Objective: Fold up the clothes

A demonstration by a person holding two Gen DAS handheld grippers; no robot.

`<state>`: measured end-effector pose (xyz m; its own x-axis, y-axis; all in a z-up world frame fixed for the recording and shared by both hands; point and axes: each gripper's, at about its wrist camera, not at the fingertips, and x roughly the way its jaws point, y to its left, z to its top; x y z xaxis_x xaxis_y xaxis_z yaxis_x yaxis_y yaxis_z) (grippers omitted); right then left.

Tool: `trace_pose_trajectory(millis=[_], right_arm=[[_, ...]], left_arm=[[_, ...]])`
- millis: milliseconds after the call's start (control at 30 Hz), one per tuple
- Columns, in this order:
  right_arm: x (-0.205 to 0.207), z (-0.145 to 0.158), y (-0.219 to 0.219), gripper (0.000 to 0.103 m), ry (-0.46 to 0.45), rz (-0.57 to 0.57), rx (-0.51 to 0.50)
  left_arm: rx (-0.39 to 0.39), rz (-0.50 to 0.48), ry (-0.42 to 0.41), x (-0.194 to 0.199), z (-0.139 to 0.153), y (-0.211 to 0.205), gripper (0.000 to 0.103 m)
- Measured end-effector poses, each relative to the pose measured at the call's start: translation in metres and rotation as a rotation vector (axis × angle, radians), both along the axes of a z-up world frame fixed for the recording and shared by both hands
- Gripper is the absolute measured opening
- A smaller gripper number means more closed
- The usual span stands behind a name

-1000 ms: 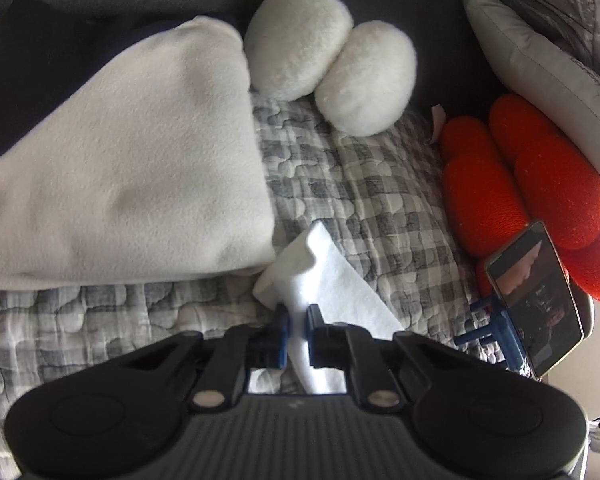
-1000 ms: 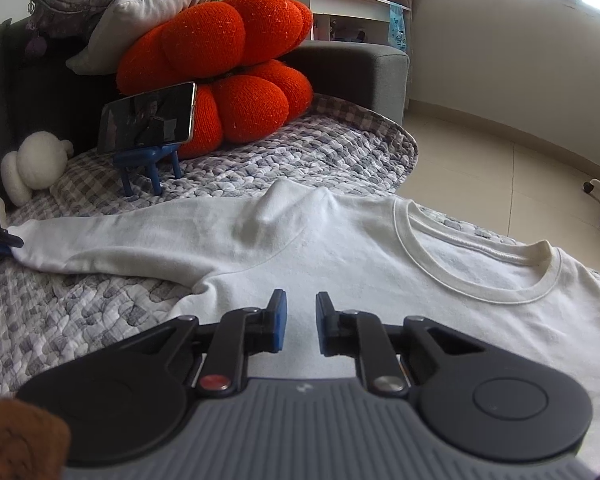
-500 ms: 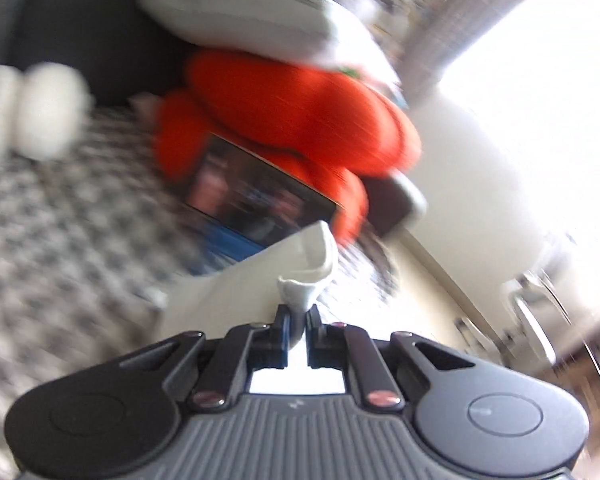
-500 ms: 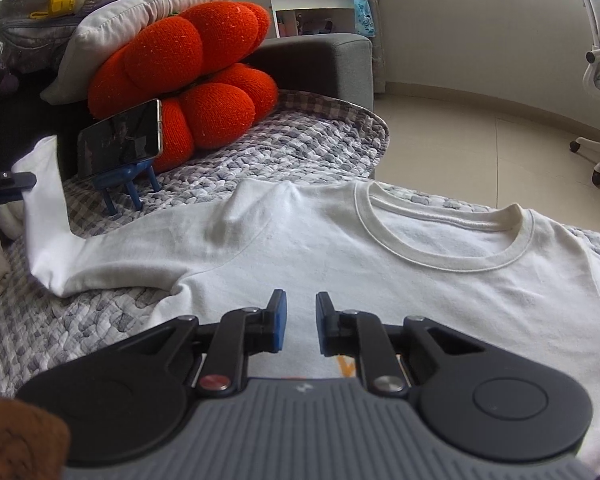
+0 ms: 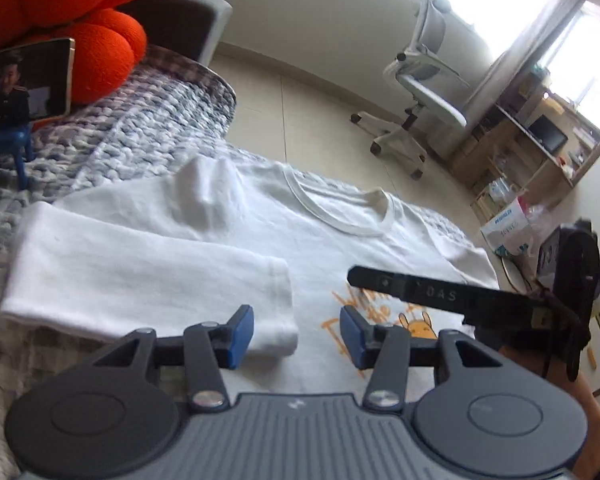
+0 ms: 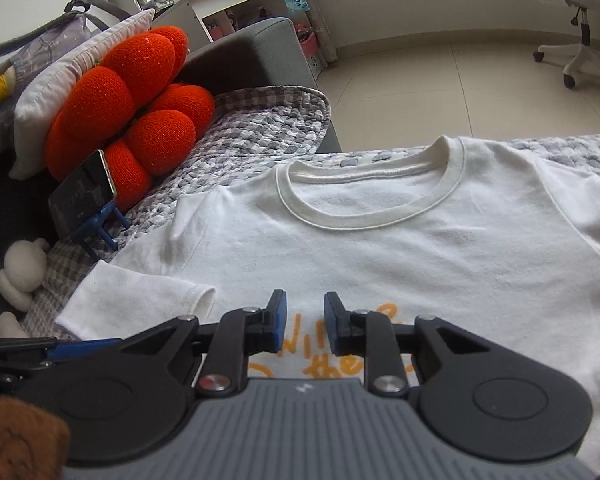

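A white T-shirt (image 5: 340, 240) (image 6: 420, 248) with an orange print lies face up on the grey quilted blanket (image 5: 120, 148). Its left sleeve (image 5: 140, 280) (image 6: 140, 300) is folded inward, with the cuff resting on the shirt's body. My left gripper (image 5: 296, 336) hovers just behind that cuff. Its jaws are opening and nothing is between them. My right gripper (image 6: 305, 322) hangs low over the orange lettering (image 6: 340, 360). Its jaws are also opening, with a narrow gap and no cloth in it. The collar (image 6: 364, 204) lies flat at the far side.
A phone on a blue stand (image 6: 84, 200) (image 5: 24, 80) and an orange cushion (image 6: 128, 120) sit at the left on the sofa. White plush toys (image 6: 20, 272) lie beside them. Past the blanket's edge are tiled floor (image 6: 420, 92) and an office chair (image 5: 420, 100).
The left gripper swung right from the pile side, carrying the sleeve end over onto the shirt, then let go and its jaws parted. The right gripper shifted across the chest and its gap widened a little.
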<state>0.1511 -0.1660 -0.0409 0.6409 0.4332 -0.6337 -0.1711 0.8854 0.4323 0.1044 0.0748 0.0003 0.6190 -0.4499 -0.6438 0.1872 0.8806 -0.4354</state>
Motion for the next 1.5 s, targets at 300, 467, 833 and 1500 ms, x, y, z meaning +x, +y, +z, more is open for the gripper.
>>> trace_pose_trajectory(millis=[300, 467, 833, 1500], right_arm=[[-0.004, -0.016, 0.03, 0.026, 0.172, 0.11, 0.311], [-0.011, -0.019, 0.046, 0.027, 0.192, 0.121, 0.297], [-0.019, 0.012, 0.035, 0.003, 0.026, 0.079, 0.249], [-0.033, 0.065, -0.094, 0.002, -0.234, -0.318, 0.048]], left_arm=[[-0.042, 0.306, 0.109, 0.009, -0.026, 0.072, 0.056], [0.035, 0.301, 0.145, 0.012, -0.031, 0.061, 0.055], [-0.012, 0.385, 0.072, 0.0, -0.01, 0.083, 0.063], [0.13, 0.268, 0.062, 0.008, -0.014, 0.031, 0.064]])
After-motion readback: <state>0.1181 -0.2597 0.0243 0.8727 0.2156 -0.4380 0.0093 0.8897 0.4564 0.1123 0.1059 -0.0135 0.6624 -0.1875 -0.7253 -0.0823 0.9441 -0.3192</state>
